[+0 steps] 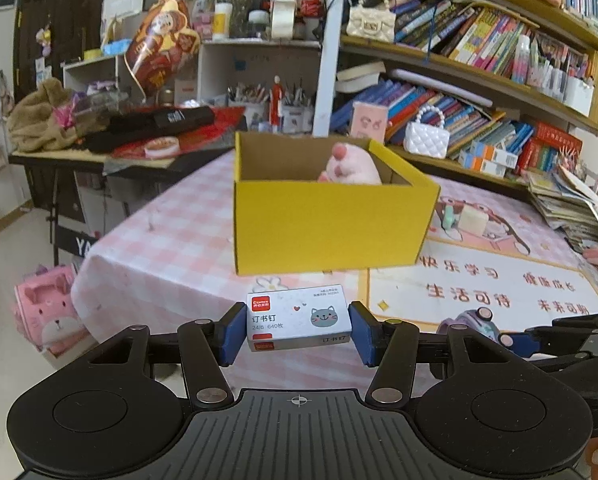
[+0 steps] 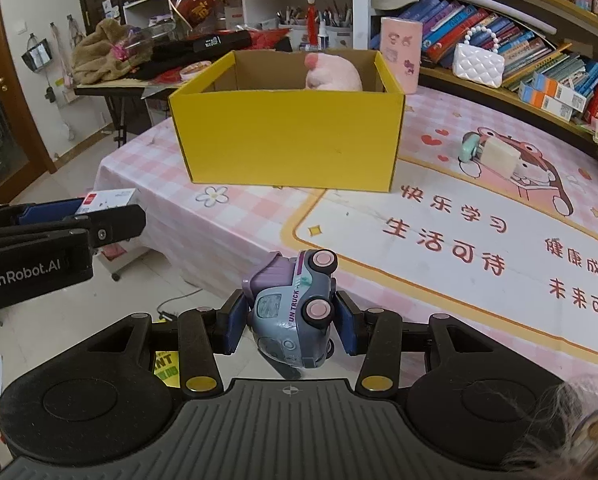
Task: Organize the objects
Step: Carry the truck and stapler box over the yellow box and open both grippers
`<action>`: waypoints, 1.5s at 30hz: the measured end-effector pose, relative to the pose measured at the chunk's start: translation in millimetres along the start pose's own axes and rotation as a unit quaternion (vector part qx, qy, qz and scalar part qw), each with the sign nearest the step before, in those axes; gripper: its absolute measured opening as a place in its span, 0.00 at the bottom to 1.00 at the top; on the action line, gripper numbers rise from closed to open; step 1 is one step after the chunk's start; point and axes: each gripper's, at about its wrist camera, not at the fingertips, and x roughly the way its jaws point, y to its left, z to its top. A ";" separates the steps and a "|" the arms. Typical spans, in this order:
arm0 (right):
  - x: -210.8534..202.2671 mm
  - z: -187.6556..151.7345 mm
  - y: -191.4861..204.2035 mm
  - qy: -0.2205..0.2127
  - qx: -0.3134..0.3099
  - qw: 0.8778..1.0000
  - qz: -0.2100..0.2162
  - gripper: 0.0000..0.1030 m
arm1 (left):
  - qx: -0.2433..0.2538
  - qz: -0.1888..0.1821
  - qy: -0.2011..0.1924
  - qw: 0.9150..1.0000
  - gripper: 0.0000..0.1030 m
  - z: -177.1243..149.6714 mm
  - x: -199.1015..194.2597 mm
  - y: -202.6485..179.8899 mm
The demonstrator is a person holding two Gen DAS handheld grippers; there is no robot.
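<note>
My left gripper is shut on a small white staple box with a grey cat face on its lid, held in the air short of the table's near edge. Beyond it stands an open yellow cardboard box with a pink plush toy inside. My right gripper is shut on a purple-grey toy truck, tipped on its side with pink wheels showing. The yellow box and the plush sit ahead of it. The left gripper with the staple box shows at the left of the right wrist view.
A pink checked cloth with a printed mat covers the table. A mint tape dispenser and a cream block lie at the right. Bookshelves and a stack of papers line the far right. A cluttered side table stands at the back left.
</note>
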 end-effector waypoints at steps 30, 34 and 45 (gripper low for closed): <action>89.7 202.6 -42.9 -0.123 -0.049 0.991 0.036 0.42 | 0.022 0.068 -0.047 0.996 0.52 109.8 144.8 -16.5; 109.0 219.6 -43.4 -0.119 -0.064 0.989 0.056 0.42 | 0.031 0.069 -0.023 0.997 0.52 108.7 164.7 -23.3; 172.8 237.3 -28.5 -0.019 -0.104 0.985 0.135 0.42 | 0.020 0.081 0.011 0.996 0.52 100.7 183.9 -26.1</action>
